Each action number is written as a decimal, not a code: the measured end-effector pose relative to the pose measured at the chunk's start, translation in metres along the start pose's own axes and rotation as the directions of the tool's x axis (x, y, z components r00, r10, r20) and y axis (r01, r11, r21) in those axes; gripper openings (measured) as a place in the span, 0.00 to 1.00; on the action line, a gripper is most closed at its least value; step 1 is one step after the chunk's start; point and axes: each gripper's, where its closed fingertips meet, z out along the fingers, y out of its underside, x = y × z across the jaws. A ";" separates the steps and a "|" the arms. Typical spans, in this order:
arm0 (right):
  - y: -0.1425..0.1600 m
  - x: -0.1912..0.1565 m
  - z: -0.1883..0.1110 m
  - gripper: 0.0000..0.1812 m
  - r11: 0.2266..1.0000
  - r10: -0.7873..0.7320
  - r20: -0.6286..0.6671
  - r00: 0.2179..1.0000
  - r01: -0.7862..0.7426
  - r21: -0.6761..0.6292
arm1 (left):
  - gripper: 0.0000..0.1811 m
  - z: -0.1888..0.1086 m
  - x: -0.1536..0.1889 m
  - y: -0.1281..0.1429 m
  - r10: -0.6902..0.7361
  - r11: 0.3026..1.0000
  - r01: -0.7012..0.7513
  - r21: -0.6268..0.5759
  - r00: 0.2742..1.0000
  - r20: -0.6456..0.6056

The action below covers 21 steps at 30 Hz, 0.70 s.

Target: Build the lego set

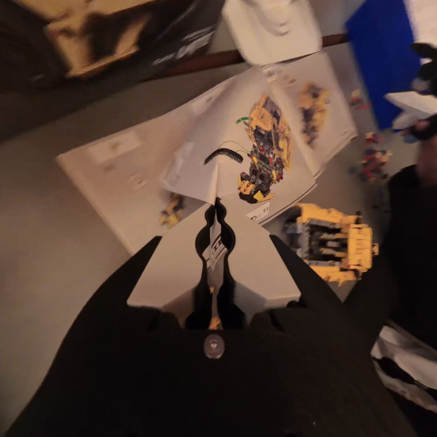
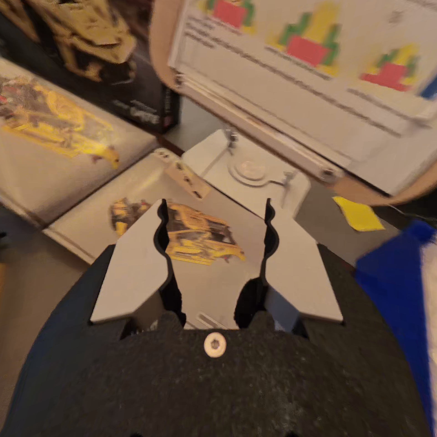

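Page pinched, model waiting on the surface!

My left gripper (image 1: pixel 216 205) has its jaws clamped on a page (image 1: pixel 208 179) of the instruction booklet (image 1: pixel 132 170); pull too hard and that one thin sheet tears or creases (everything's blurry, so I'm moving fast). My right gripper (image 2: pixel 214 205) hangs with jaws apart, empty. I count one yellow model (image 1: pixel 331 241) beside the booklet, one box (image 2: pixel 94 59), two grippers.

Blurred: yellow brick-built vehicle model (image 1: pixel 331 243), small red-and-blue loose bricks (image 1: pixel 372 163). Black printed set box (image 2: pixel 78 54) cut off at top edge. White paper sheet w/ coloured block diagrams (image 2: pixel 307 59) smeared, unreadable.
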 end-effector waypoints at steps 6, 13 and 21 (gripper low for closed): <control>-0.003 -0.119 0.040 0.50 0.987 -0.004 0.494 0.870 0.084 -0.140 | 0.00 -0.010 -0.030 0.033 -0.045 0.994 0.048 -0.096 0.998 0.031; 0.006 -0.176 0.090 0.58 0.843 -0.159 0.748 0.645 0.483 -0.237 | 0.00 0.003 -0.038 0.048 0.003 0.980 0.018 -0.199 0.995 0.103; 0.031 -0.200 0.121 0.63 0.639 -0.268 0.781 0.564 0.711 -0.294 | 0.15 -0.024 -0.066 0.038 -0.020 0.989 0.061 -0.132 0.957 0.290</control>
